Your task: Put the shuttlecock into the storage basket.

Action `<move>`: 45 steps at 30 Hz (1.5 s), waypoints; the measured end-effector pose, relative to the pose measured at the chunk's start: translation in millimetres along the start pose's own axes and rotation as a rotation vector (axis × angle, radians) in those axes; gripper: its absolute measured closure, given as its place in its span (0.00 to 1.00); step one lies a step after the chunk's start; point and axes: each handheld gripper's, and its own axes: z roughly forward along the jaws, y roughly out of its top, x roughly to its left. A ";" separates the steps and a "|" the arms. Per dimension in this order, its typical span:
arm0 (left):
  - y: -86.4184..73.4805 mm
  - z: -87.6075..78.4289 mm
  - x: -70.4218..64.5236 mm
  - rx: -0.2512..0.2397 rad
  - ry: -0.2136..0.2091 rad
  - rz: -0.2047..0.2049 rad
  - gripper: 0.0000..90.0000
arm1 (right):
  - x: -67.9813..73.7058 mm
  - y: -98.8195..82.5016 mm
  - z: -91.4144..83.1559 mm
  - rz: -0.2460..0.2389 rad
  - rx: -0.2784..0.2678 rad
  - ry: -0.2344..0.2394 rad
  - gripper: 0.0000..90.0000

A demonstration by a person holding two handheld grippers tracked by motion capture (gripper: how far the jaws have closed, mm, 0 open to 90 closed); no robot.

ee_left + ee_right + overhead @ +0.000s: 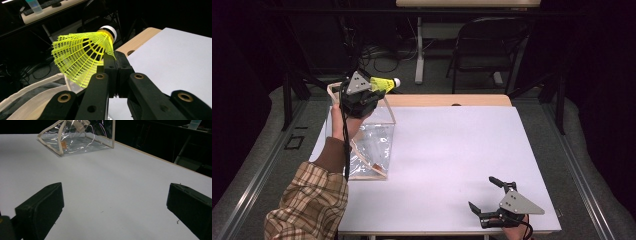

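A yellow mesh shuttlecock [383, 84] with a white cork tip is raised above the table's far left corner, its tip pointing right. My left gripper [371, 91] is shut on the edge of its skirt. In the left gripper view the shuttlecock [80, 56] fans out to the left of the left gripper [117, 61], whose jaws pinch the mesh. Below it stands a clear plastic bag [372, 142] with cream trim, mouth upward. My right gripper [482, 193] rests at the table's near right, open and holding nothing. In its own view the right gripper [115, 207] faces the bag [75, 140] across the table.
The white table top [452, 150] has a wooden strip [447, 100] along its far edge. Behind it stand a dark folding chair [487, 45] and another table's leg [419, 52]. A person's plaid sleeve [307, 205] comes in at the lower left.
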 end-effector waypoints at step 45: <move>-3.0 -29.2 38.5 -0.025 0.106 -0.046 0.99 | 0.1 -0.2 0.0 -0.001 0.006 0.001 0.01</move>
